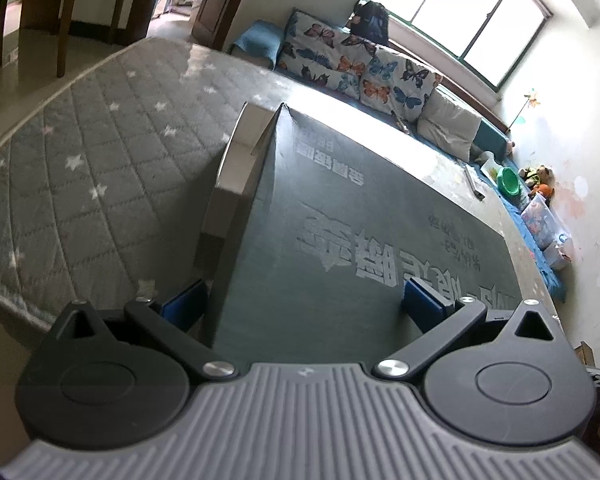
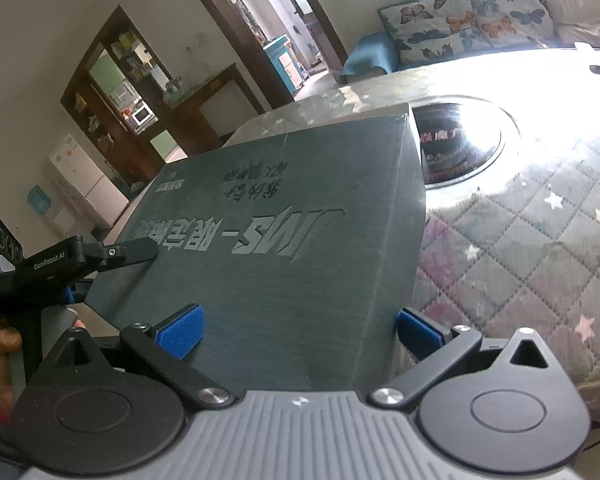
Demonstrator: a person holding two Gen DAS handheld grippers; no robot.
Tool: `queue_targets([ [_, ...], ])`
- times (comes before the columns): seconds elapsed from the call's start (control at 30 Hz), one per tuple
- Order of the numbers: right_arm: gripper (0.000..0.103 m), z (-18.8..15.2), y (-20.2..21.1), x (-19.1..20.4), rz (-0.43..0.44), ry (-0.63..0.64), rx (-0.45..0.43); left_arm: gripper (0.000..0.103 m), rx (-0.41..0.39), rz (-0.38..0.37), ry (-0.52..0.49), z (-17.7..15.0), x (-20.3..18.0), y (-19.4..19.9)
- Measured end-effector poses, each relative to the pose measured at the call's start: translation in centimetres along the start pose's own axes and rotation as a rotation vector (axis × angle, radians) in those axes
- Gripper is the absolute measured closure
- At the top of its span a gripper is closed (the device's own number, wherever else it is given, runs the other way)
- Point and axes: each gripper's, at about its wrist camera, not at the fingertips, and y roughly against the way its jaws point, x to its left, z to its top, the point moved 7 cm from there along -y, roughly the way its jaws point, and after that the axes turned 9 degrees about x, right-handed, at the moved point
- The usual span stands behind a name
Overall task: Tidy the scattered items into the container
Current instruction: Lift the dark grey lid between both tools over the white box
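A big dark grey-green box (image 1: pixel 360 240), printed with pale lettering, is held between both pairs of tongs over the quilted star-patterned mattress (image 1: pixel 100 152). The left tongs (image 1: pixel 300 308) straddle one near corner of it, blue pads (image 1: pixel 420 300) set against its faces on either side, so they are pinching the box rather than standing spread free. The right tongs (image 2: pixel 300 328) do the same at the other near corner, one blue pad (image 2: pixel 180 332) lying on the printed top and the other down the side. Two grips make sense: the box looks too broad and probably too heavy for one pair to carry level.

In the right wrist view the left tool's black finger (image 2: pixel 128 252) also rests on the lid's far-left edge, which steadies it. A pale inner flap (image 1: pixel 240 160) shows at the box's far end in the left view, so the lid seems not fully seated there.

Beyond the box, on the mattress, lies a round dark glossy dish (image 2: pixel 456 144), just past its far corner. Whether the box is the container or an item to be stowed, I cannot tell; I judge it is being shifted into place.
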Motion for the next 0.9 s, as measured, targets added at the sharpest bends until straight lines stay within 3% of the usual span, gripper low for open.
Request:
queue_targets([
  [0.53, 0.0, -2.9, -1.1, -1.1, -0.018, -0.022, 0.081, 0.0, 0.107, -0.008, 0.065, -3.6, 2.2, -2.2],
  [0.9, 0.0, -3.4, -1.5, -1.5, -0.029, -0.036, 0.128, 0.0, 0.147, -0.005, 0.091, -3.9, 2.6, -3.2],
])
